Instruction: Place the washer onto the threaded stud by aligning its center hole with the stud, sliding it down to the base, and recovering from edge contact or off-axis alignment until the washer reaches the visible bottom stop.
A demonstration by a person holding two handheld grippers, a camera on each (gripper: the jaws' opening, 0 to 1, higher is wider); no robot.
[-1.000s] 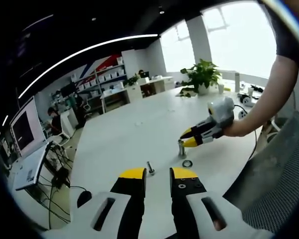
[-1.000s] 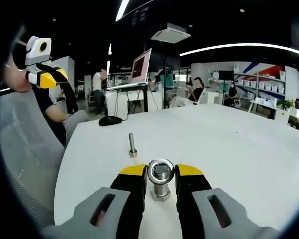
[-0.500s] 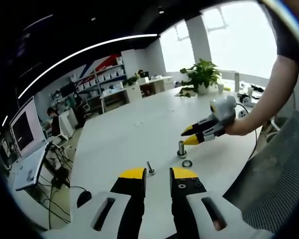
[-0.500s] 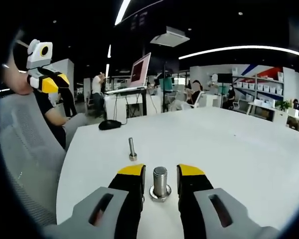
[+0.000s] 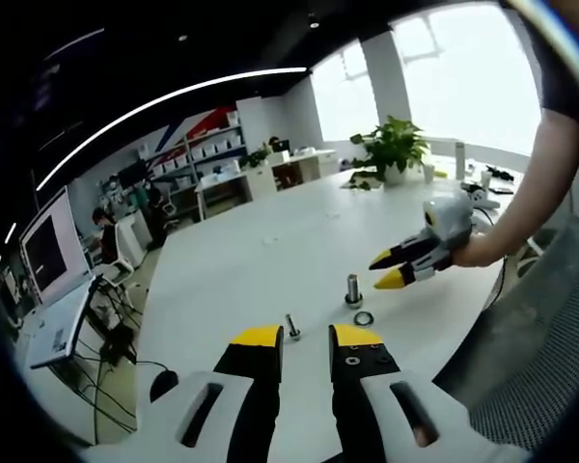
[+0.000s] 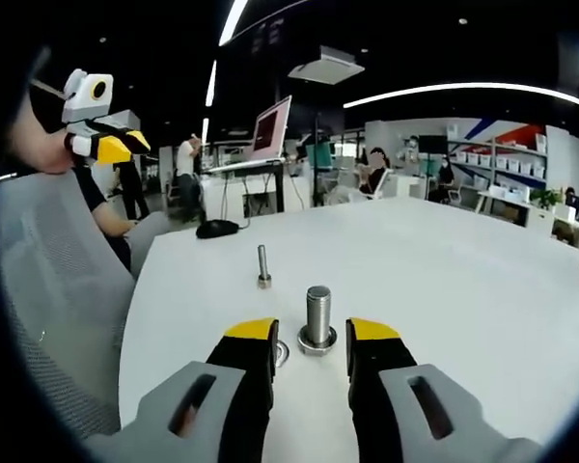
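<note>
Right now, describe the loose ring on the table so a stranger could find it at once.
On the big white table, near the edge by the mesh chair, stands a thick upright stud. The loose ring lies flat beside its base. Unlike the thin bolt nearby, it is a flat circle with a hole.

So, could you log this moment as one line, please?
right gripper: open | silver washer: at threaded steel stud base | left gripper: open
</note>
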